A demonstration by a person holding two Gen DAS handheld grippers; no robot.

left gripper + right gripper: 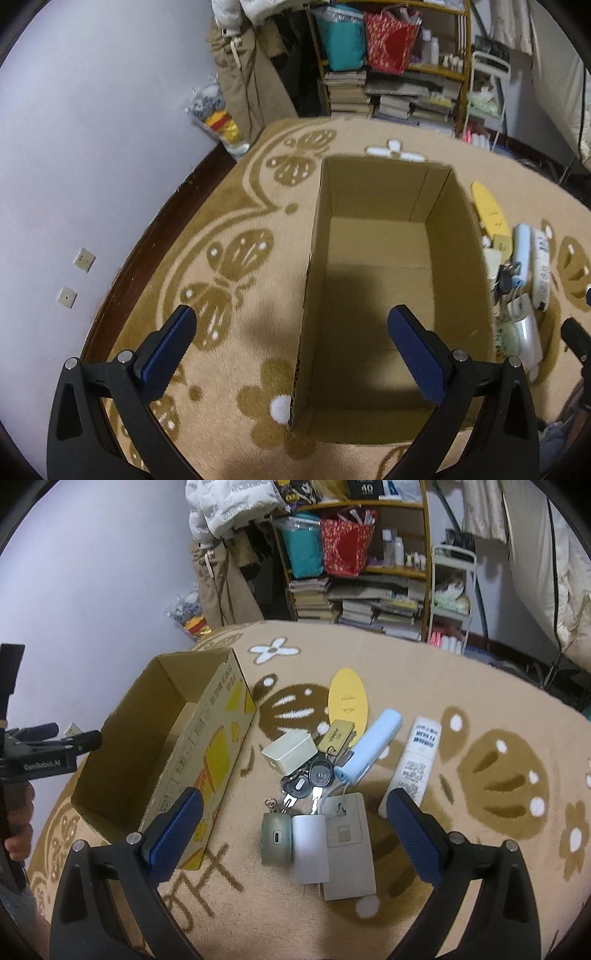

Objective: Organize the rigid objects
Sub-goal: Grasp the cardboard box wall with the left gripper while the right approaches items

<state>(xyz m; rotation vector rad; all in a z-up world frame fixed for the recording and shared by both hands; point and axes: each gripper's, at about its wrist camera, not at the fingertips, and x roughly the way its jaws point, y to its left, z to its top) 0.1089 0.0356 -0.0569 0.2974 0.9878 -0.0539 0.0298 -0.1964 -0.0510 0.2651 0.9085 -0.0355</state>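
An open cardboard box [384,280] [207,738] stands on the rug with nothing inside it. My left gripper [291,328] hovers open over its near left wall. To the right of the box lies a cluster of small items: a yellow oval card [347,698], a cream adapter [290,755], a brass padlock [336,734], a light blue power bank [369,747], a white tube [413,764], keys [310,779], a grey-green case [276,840], a white charger [309,849] and a grey card [347,853]. My right gripper [295,812] is open just above the near items.
A beige rug [480,686] with brown butterfly and flower patterns covers the floor. A shelf [369,576] with books, bags and bottles stands at the back, beside a small white rack [450,594]. The wall [92,147] runs along the left. A hand [18,819] holds the left gripper.
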